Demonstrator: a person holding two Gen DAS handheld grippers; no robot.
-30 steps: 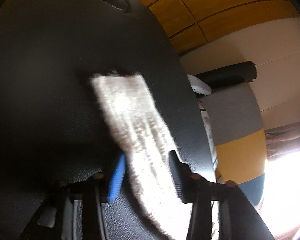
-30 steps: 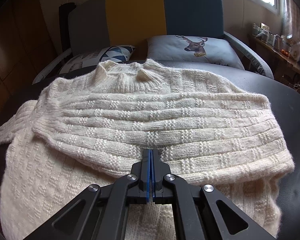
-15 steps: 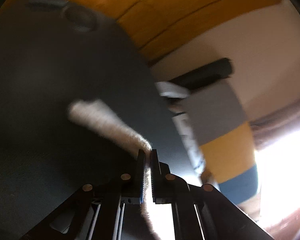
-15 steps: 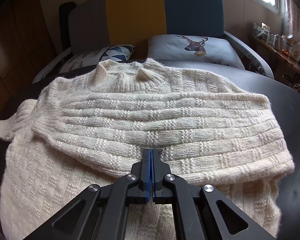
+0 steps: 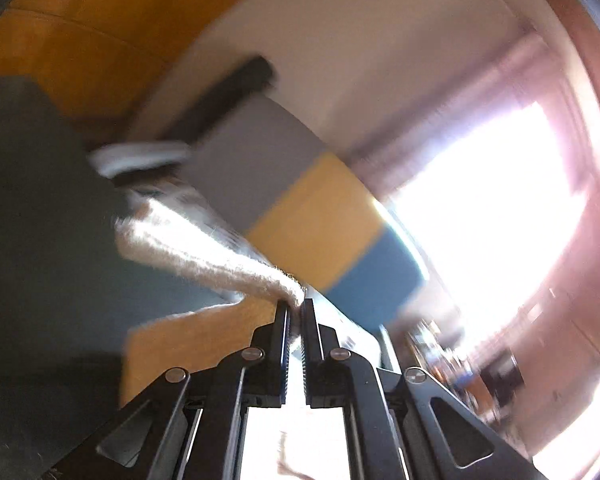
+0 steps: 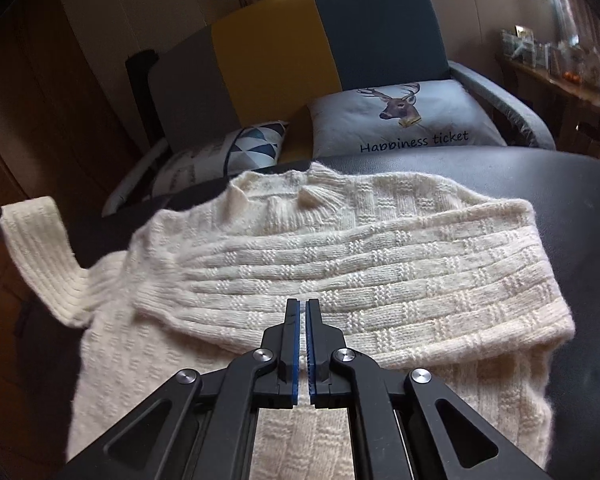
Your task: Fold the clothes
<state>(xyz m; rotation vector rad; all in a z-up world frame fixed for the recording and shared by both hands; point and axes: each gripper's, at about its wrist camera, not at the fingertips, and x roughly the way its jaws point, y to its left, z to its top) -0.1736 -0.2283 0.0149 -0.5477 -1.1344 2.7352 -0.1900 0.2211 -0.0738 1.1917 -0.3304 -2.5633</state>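
Note:
A cream knitted sweater [image 6: 340,264] lies on the black leather table [image 6: 580,208], one sleeve folded across its chest. Its other sleeve [image 6: 40,248] is raised off the table at the left edge of the right wrist view. In the blurred left wrist view that sleeve [image 5: 204,256] runs up into my left gripper [image 5: 296,308], which is shut on it near the cuff. My right gripper [image 6: 302,304] hovers over the lower middle of the sweater, shut with nothing visible between its blue pads.
Behind the table stands a grey, yellow and blue sofa [image 6: 300,52] with a deer cushion [image 6: 400,120] and a triangle-pattern cushion [image 6: 236,152]. A cluttered shelf [image 6: 552,52] runs along the right wall under a bright window.
My left gripper shut on the sleeve and lifted it off the table, swinging toward the sofa. The right gripper rose and tilted slightly above the sweater.

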